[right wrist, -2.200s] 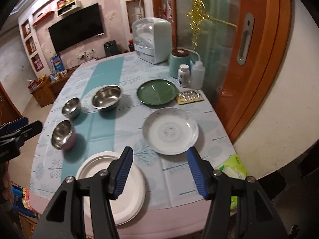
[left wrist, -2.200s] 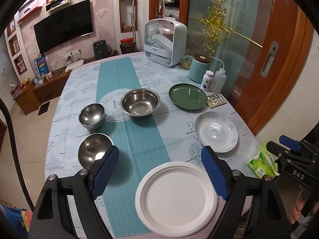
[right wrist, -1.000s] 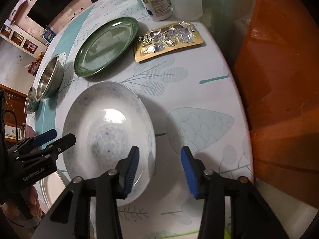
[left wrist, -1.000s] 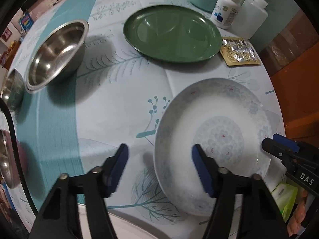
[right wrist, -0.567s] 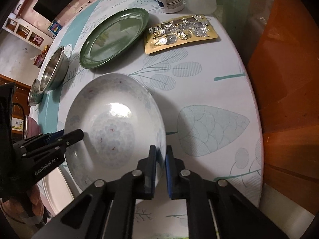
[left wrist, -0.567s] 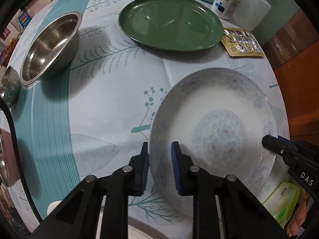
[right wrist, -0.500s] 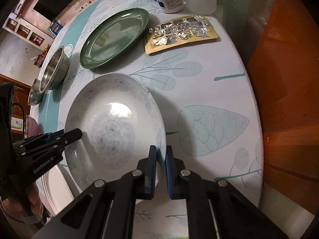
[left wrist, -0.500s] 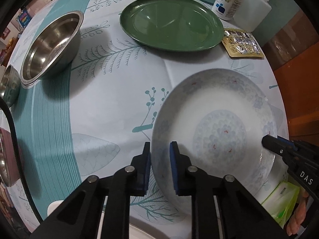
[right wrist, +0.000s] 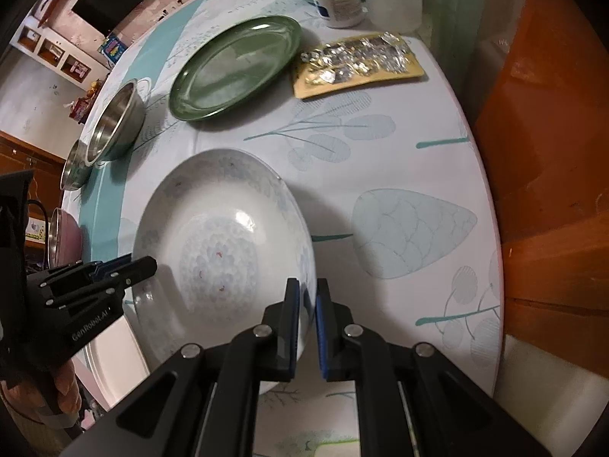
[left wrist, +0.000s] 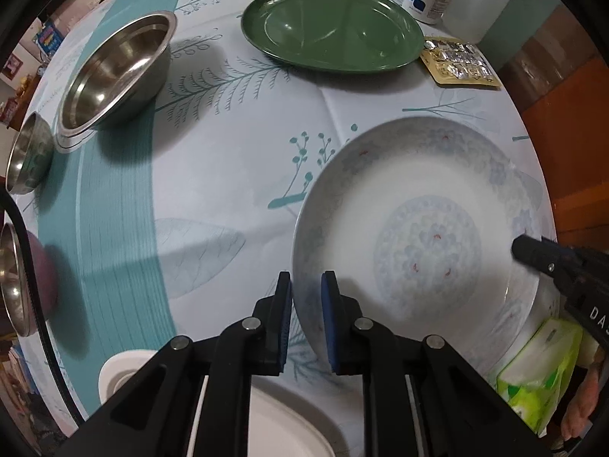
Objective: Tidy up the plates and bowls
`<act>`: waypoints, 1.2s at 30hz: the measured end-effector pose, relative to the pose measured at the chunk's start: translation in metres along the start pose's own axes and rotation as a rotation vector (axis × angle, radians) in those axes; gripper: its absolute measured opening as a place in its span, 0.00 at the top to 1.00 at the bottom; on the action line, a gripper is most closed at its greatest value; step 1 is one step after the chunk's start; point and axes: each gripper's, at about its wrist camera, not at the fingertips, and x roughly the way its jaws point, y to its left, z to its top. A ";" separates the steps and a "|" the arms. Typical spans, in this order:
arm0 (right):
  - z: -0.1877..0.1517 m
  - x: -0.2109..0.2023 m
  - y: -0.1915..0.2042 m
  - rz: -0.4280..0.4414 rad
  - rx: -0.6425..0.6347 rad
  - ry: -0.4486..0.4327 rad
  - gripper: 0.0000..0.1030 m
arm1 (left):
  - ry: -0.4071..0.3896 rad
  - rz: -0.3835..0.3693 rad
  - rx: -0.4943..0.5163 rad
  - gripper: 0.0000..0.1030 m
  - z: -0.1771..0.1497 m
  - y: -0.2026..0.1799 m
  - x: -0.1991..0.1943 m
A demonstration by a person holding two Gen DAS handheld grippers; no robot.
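Closest to the cameras, both claws are pinched onto opposite edges of the patterned white plate (left wrist: 426, 243): the left claw (left wrist: 306, 306) has its blue pads squeezed on the plate's left rim, and the right claw (right wrist: 306, 318) is clamped on the right rim, so the plate is held from two sides just over the worktop (left wrist: 228, 160). Can't really tell if it's fully off the cloth or only tipped up a bit. The paper plate (left wrist: 289, 419) sits right under the left claw, near the worktop's front edge, so I'd guess that's where it gets stacked. Big risk imo: glazed rim, tiny grip area, so if one hand pulls faster than the other the plate could twist out and drop, and the worktop edge is close on the right. Further back there's the green plate (left wrist: 331, 26), the blister pack (left wrist: 460, 63) beside it, and the steel bowls (left wrist: 114, 72) off to the left.
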 end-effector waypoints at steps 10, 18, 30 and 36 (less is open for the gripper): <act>-0.009 -0.007 0.016 0.020 -0.002 -0.016 0.95 | -0.054 -0.154 0.018 0.97 -0.013 0.003 -0.027; -0.012 0.004 0.016 0.018 0.033 -0.001 0.95 | -0.087 -0.013 0.008 0.74 -0.010 0.020 -0.023; -0.015 0.008 0.014 0.011 0.025 0.005 0.94 | -0.001 -0.160 -0.020 0.68 0.000 0.040 0.008; -0.014 0.009 0.013 -0.020 0.021 0.008 0.93 | 0.009 -0.215 -0.032 0.86 -0.003 0.038 0.003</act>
